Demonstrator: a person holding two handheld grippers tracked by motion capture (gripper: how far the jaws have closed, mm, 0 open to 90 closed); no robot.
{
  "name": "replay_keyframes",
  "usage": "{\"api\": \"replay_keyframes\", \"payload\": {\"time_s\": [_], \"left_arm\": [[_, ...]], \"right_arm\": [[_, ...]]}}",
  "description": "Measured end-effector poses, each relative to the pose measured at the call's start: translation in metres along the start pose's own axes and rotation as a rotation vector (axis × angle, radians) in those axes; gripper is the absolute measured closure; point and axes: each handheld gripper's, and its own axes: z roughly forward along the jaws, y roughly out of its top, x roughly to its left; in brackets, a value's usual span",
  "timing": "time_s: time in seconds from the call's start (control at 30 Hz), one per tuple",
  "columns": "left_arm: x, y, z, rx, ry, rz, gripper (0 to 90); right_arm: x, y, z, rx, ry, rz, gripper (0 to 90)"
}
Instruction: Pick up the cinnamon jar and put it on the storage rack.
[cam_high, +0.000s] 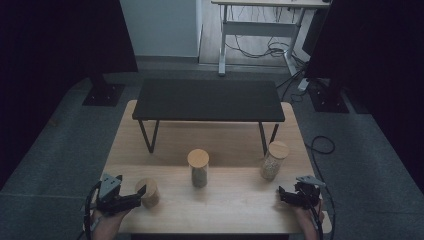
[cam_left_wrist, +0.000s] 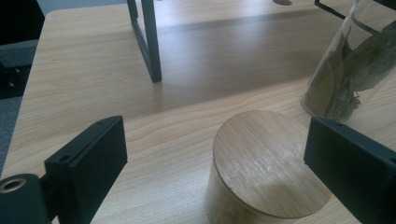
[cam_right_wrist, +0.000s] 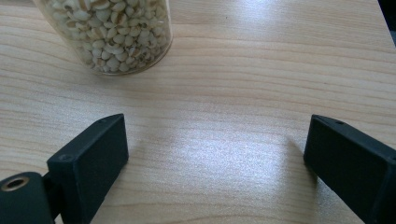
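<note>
A short jar with a round wooden lid stands between the wide-apart jaws of my left gripper, nearer the right jaw, and neither pad presses on it. In the high view this short jar sits near the table's front left, with the left gripper reaching it from the left. A taller jar of dried leaves stands mid-table, also seen as the leaf jar. My right gripper is open over bare wood. The jar of pale grains stands beyond its left jaw. The right gripper sits front right, below the grain jar.
A low black shelf on thin metal legs spans the back of the wooden table. Around the table are grey floor, dark stands and loose cables. A desk frame stands far behind.
</note>
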Motion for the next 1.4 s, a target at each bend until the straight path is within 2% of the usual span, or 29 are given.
{"api": "replay_keyframes", "payload": {"time_s": [0.9,1.4], "left_arm": [[-0.016,-0.004,0.006,-0.007,-0.018,0.0,5.4],[-0.026,-0.007,0.011,-0.009,-0.008,0.011,5.5]], "right_arm": [[0.0,0.0,0.0,0.0,0.0,0.0,5.8],[0.0,0.0,0.0,0.001,0.001,-0.001,5.7]]}}
